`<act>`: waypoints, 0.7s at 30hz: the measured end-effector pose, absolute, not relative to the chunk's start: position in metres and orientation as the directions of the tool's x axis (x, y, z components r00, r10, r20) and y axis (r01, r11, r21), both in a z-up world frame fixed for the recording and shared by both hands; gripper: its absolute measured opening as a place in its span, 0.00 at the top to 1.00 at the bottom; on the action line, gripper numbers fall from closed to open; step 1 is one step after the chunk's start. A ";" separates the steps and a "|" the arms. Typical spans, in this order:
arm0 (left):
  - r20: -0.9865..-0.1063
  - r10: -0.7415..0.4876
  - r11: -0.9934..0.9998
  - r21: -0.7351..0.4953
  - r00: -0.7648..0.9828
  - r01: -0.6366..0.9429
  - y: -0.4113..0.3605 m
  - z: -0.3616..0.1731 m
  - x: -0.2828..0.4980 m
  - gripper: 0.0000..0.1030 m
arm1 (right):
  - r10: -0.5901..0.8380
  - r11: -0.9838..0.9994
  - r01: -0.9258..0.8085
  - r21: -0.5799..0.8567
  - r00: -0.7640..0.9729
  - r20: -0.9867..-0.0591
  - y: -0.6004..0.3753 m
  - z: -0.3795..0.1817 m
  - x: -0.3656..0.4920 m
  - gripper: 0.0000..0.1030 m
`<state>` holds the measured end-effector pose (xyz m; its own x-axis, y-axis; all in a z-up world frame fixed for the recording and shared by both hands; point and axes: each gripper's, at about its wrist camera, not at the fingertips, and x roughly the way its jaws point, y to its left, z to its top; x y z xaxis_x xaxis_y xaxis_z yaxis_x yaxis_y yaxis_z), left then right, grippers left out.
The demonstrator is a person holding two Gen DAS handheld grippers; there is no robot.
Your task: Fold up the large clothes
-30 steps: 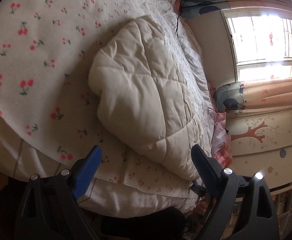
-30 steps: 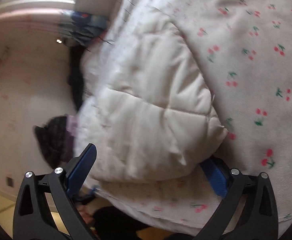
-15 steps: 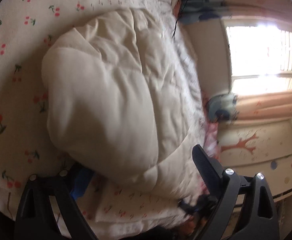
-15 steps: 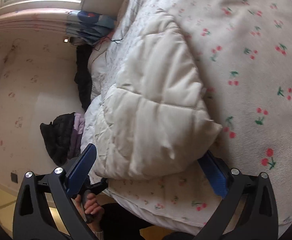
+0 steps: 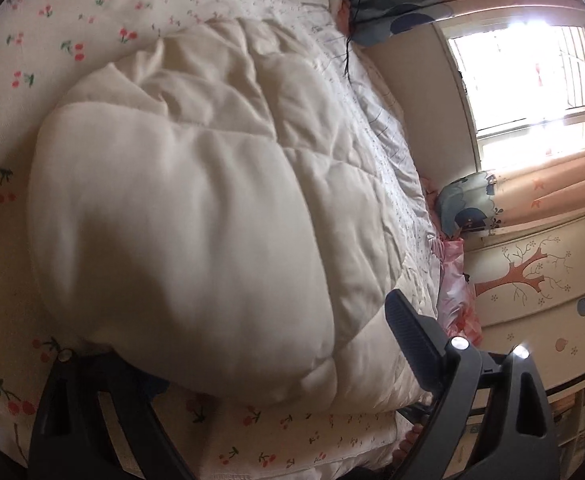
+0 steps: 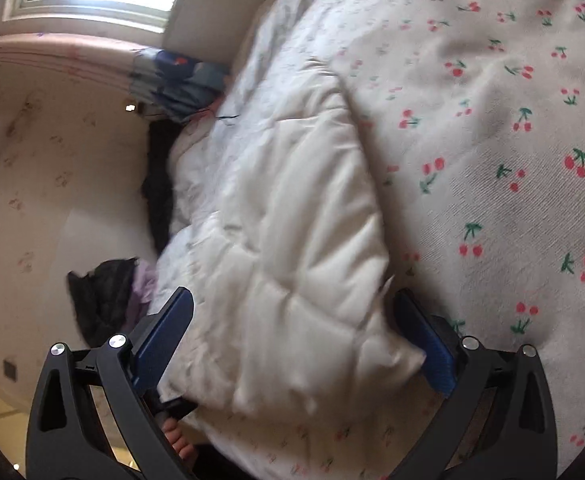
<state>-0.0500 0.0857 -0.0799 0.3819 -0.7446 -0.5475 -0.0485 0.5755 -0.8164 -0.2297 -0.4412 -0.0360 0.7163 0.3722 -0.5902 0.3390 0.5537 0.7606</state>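
A thick cream quilted garment (image 5: 180, 208) lies folded into a puffy bundle on a bed sheet (image 5: 72, 12) printed with cherries. My left gripper (image 5: 276, 364) is open at the bundle's near end. Its right finger (image 5: 408, 344) rests against the padding, while the left finger is hidden under the bundle. In the right wrist view the same garment (image 6: 292, 208) runs away from me, and my right gripper (image 6: 292, 304) stands open with the near corner between its blue pads. The garment's underside is hidden.
The cherry sheet (image 6: 492, 120) stretches wide to the right of the garment. A bright window (image 5: 520, 72), curtains and a blue patterned cushion (image 5: 468, 208) border the bed's far side. Dark clothing (image 6: 100, 300) lies beside the bed. A person's fingers (image 6: 176, 440) show below.
Both grippers have moved in on the garment. The left one went from hanging back over the sheet to straddling the bundle's end, its left finger now under it. The right crept further along the corner.
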 end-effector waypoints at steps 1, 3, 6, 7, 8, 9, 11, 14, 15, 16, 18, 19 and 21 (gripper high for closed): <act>-0.535 -0.750 0.560 -0.827 0.389 -0.058 0.087 -0.080 -0.047 0.17 | 0.379 0.574 0.328 0.751 0.706 -0.598 -0.437 -0.036 -0.225 0.29; -0.525 -0.751 0.547 -0.834 0.401 -0.068 0.091 -0.081 -0.046 0.28 | 0.410 0.547 0.323 0.772 0.700 -0.584 -0.437 -0.039 -0.222 0.61; -0.519 -0.749 0.560 -0.828 0.412 -0.026 0.095 -0.074 -0.044 0.58 | 0.400 0.597 0.273 0.754 0.714 -0.575 -0.428 -0.021 -0.220 0.71; -0.516 -0.745 0.572 -0.820 0.423 0.006 0.095 -0.065 -0.043 0.64 | 0.397 0.619 0.241 0.747 0.725 -0.563 -0.423 -0.007 -0.221 0.73; -0.514 -0.735 0.595 -0.802 0.443 0.057 0.092 -0.050 -0.046 0.66 | 0.399 0.639 0.205 0.742 0.736 -0.547 -0.416 0.008 -0.224 0.74; -0.503 -0.733 0.602 -0.793 0.458 0.092 0.091 -0.037 -0.049 0.68 | 0.402 0.655 0.173 0.736 0.745 -0.532 -0.411 0.021 -0.227 0.74; -0.472 -0.744 0.588 -0.799 0.473 0.128 0.093 -0.017 -0.054 0.70 | 0.419 0.667 0.123 0.735 0.754 -0.506 -0.403 0.039 -0.236 0.75; -0.467 -0.742 0.602 -0.780 0.482 0.172 0.099 -0.002 -0.072 0.70 | 0.434 0.671 0.126 0.730 0.732 -0.525 -0.404 0.036 -0.257 0.74; -0.487 -0.740 0.611 -0.775 0.464 0.160 0.101 -0.008 -0.074 0.66 | 0.433 0.677 0.158 0.719 0.704 -0.562 -0.408 0.025 -0.260 0.70; -0.532 -0.735 0.628 -0.768 0.421 0.127 0.100 -0.024 -0.072 0.61 | 0.422 0.676 0.228 0.701 0.661 -0.621 -0.416 0.003 -0.263 0.64; -0.584 -0.735 0.624 -0.781 0.345 0.008 0.107 -0.057 -0.061 0.52 | 0.449 0.624 0.291 0.725 0.627 -0.637 -0.430 -0.024 -0.274 0.60; -0.553 -0.774 0.560 -0.825 0.308 -0.073 0.116 -0.074 -0.057 0.48 | 0.456 0.587 0.288 0.757 0.655 -0.603 -0.437 -0.026 -0.284 0.58; -0.530 -0.786 0.526 -0.844 0.320 -0.104 0.126 -0.077 -0.054 0.45 | 0.400 0.612 0.278 0.740 0.699 -0.593 -0.441 -0.009 -0.298 0.55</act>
<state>-0.0541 0.1258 -0.0766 0.3197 -0.7856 -0.5297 -0.1045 0.5264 -0.8438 -0.2985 -0.4407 -0.0093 0.6987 0.3996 -0.5934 0.2783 0.6122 0.7401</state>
